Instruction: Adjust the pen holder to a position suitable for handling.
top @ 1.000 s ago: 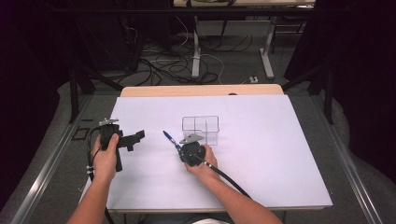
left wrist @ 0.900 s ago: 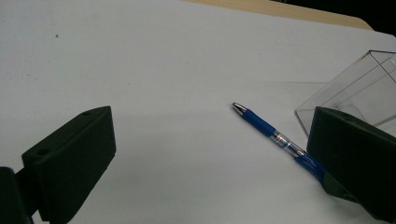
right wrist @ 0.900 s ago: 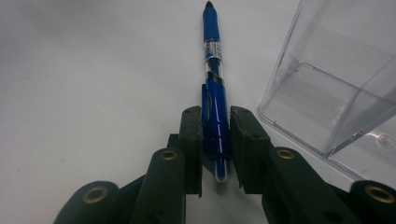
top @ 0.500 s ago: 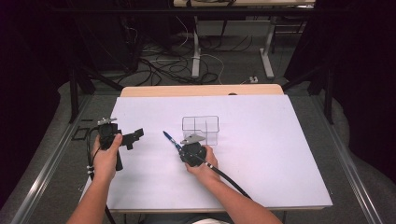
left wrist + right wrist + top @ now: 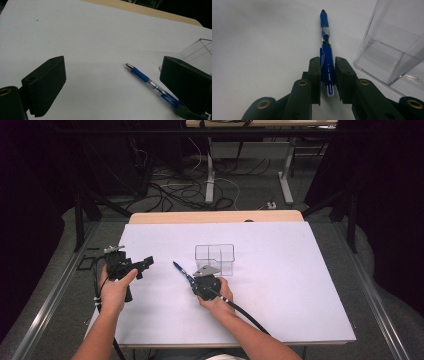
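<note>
The right hand-held gripper (image 5: 327, 75) is clamped on the blue pen (image 5: 325, 45), held beside the clear box (image 5: 215, 258) above the desk (image 5: 300, 285). The left hand-held gripper (image 5: 112, 82), wide and empty, has just closed slightly; the pen looks ready for boxing.

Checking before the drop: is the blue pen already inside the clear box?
No. The blue pen is clamped by its rear end in the right gripper, and lies outside the clear box, beside its wall.
</note>
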A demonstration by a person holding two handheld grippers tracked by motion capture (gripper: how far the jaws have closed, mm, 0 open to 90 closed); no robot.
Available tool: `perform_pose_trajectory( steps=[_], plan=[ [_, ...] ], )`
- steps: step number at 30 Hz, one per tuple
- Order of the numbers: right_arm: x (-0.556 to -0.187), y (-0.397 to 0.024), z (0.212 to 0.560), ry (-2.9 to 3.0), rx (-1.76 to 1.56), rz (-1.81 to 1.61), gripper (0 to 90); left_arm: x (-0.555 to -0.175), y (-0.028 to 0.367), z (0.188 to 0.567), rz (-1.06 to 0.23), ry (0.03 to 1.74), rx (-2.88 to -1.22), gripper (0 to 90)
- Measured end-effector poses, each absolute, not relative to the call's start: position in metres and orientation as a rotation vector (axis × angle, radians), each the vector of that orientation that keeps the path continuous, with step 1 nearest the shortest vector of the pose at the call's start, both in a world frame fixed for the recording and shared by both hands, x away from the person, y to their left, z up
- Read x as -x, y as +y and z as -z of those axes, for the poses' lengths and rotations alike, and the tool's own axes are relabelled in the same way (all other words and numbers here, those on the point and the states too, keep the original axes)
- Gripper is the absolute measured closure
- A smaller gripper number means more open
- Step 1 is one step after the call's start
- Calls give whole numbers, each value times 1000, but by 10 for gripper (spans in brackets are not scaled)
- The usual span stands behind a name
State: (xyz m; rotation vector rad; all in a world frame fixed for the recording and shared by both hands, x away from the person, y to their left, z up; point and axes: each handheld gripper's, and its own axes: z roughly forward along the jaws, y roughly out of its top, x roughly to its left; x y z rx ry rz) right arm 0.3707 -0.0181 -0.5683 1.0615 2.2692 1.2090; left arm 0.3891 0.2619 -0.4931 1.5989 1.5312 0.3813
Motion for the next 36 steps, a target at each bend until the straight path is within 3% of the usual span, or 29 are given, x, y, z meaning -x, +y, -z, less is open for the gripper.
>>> perform_pose_trajectory(
  steps=[19,36],
  plan=[
    [-355,-22,541,2174,-960,-1317,759,-382,258,474,-369,1477,-1556,159],
    [-351,-50,508,2062,-938,-1393,759,-371,241,450,-345,1349,-1567,265]
  ],
)
